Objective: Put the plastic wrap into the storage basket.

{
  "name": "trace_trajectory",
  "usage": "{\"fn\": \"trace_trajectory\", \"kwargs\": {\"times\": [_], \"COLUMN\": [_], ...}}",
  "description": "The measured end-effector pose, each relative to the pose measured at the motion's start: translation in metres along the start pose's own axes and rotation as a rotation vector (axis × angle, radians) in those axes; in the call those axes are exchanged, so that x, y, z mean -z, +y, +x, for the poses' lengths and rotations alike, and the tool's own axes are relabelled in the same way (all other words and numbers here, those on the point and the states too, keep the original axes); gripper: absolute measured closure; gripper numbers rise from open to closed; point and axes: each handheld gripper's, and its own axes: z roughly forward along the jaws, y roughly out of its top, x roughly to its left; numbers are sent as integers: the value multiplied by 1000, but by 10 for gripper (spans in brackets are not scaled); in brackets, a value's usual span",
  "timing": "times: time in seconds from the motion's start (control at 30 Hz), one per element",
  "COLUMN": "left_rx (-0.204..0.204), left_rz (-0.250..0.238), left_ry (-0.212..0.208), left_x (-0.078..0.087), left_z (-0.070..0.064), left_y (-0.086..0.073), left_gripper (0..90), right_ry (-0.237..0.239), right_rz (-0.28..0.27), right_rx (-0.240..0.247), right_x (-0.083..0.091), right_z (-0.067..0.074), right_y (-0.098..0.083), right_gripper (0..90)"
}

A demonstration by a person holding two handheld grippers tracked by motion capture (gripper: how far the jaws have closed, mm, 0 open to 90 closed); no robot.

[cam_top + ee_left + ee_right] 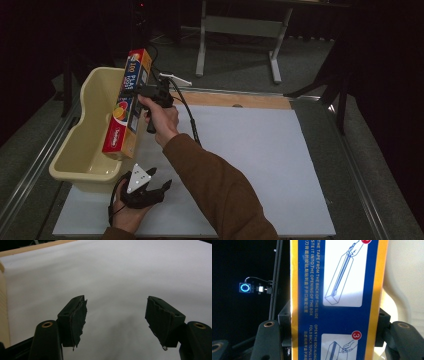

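A long yellow, blue and red cling-film box [127, 105] hangs tilted over the cream plastic tub [80, 145] at the table's left. My right gripper [137, 92] is shut on the box near its middle. In the right gripper view the box [337, 290] stands between the two jaws of that gripper [334, 330], printed instructions facing the camera, with the tub's pale wall [402, 277] behind. My left gripper [159, 178] rests low near the front edge, just right of the tub's near corner. In its own view the left gripper [116, 317] is open over bare white sheet, nothing between its pads.
A white sheet [250, 165] covers most of the table, with a wooden strip [235, 100] along its far edge. Metal rails [355, 170] run down both sides. A grey stand's legs [240, 30] rise behind the table. A small blue ring light [244, 287] glows in the dark.
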Motion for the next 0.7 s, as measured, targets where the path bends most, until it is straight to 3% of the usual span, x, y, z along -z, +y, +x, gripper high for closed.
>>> {"fn": "trace_trajectory", "kwargs": {"times": [0.17,0.4,0.53,0.7], "left_rx": [4,12,14,26], "left_rz": [-6,-11,-16,-19], "left_ry": [-2,-1,1,4], "left_x": [2,3,4,6], "left_z": [0,1,1,2], "left_y": [0,-1,-2,-2], "left_gripper": [328,328,328,328], "right_ry": [-11,-20,-23,-70], "right_rz": [16,-12,-24,-1], "right_rx": [-1,-24,-10,32], "right_x": [-13,-27,-36,-43], "right_z": [-1,-5,-5,-4], "right_y": [-6,-10,-15,-26], "right_gripper": [394,394,393,393]}}
